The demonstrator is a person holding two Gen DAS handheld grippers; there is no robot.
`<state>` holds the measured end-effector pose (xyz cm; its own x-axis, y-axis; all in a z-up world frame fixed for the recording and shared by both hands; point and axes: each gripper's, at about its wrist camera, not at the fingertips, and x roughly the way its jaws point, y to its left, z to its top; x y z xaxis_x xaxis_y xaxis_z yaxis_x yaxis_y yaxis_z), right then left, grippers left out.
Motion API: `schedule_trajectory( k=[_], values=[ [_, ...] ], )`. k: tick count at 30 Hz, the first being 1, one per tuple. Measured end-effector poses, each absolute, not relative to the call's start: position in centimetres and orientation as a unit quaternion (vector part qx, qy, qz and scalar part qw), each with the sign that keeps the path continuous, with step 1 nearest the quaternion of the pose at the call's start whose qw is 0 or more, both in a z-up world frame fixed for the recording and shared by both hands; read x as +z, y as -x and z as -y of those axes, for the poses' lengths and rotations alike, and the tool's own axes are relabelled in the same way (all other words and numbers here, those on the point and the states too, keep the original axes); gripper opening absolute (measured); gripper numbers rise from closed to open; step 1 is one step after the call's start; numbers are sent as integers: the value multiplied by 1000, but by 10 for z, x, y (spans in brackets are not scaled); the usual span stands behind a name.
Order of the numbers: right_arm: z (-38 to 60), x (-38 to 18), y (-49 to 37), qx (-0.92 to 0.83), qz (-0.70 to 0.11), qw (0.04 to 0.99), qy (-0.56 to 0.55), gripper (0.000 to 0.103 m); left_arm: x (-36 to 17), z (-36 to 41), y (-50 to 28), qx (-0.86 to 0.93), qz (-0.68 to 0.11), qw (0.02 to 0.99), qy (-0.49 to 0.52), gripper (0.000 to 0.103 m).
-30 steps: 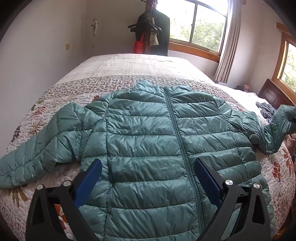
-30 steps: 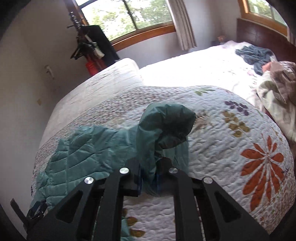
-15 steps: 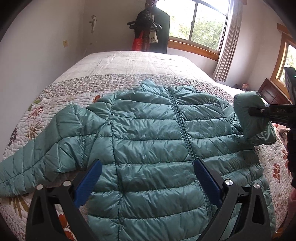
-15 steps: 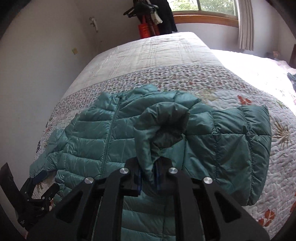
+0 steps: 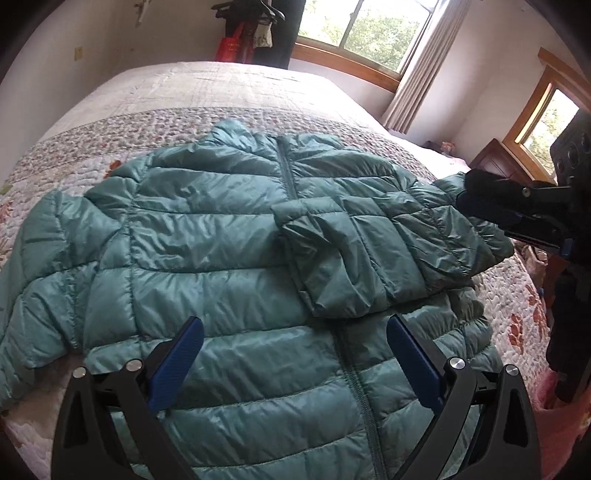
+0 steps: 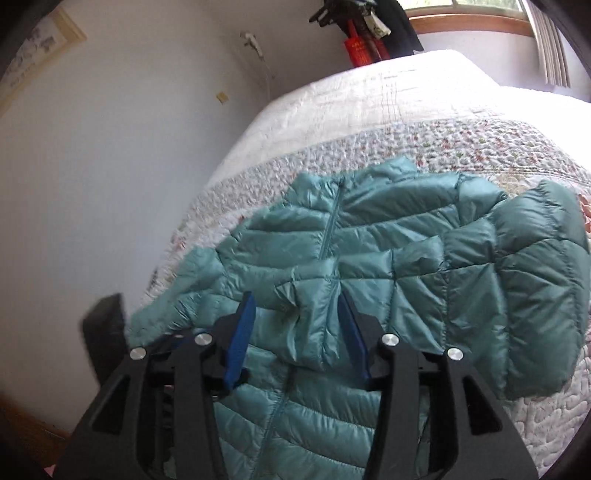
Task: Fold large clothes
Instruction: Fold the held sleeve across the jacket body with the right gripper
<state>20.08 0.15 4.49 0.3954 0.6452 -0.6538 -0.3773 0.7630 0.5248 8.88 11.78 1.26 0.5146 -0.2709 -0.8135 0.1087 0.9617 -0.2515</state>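
Note:
A teal puffer jacket (image 5: 221, 236) lies front up on the quilted bed (image 5: 229, 92), zip closed. Its right sleeve (image 5: 369, 251) is folded across the chest, the cuff (image 5: 295, 221) resting near the zip. The other sleeve (image 5: 33, 280) still stretches out to the left. My left gripper (image 5: 295, 358) hovers open over the lower front, holding nothing. In the right wrist view my right gripper (image 6: 295, 325) is open, and the sleeve cuff (image 6: 314, 299) lies loose between its blue pads (image 6: 240, 339). The left wrist view shows it as a dark shape (image 5: 517, 210) at the jacket's right edge.
A coat stand with dark clothes and a red bag (image 5: 240, 40) stands behind the bed under a window (image 5: 362, 33). A curtain (image 5: 417, 74) and a wooden headboard (image 5: 495, 158) are at the right. A white wall (image 6: 110, 166) runs close along the bed's left side.
My right gripper carried the right sleeve over the jacket's chest, then opened and let it go. The sleeve now lies folded across the front. My left gripper stayed open.

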Motion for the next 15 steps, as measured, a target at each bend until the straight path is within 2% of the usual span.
schedule_trajectory(
  k=[7, 9, 12, 13, 14, 15],
  values=[
    [57, 55, -194, 151, -407, 895, -102, 46, -12, -106, -123, -90, -531, 837, 100, 99],
    [71, 48, -193, 107, -395, 908, -92, 46, -15, -100, -129, -93, -533, 835, 102, 96],
    [93, 37, -193, 93, -391, 908, -116, 46, -17, -91, -139, -93, -533, 835, 96, 74],
    [97, 35, -193, 88, -392, 909, -114, 46, -18, -90, -141, -95, -532, 835, 101, 61],
    [100, 32, -194, 83, -392, 909, -112, 46, -18, -89, -142, -101, -531, 834, 110, 43],
    [105, 31, -193, 80, -389, 910, -117, 46, -18, -90, -143, -109, -529, 832, 123, 34]
  ],
)
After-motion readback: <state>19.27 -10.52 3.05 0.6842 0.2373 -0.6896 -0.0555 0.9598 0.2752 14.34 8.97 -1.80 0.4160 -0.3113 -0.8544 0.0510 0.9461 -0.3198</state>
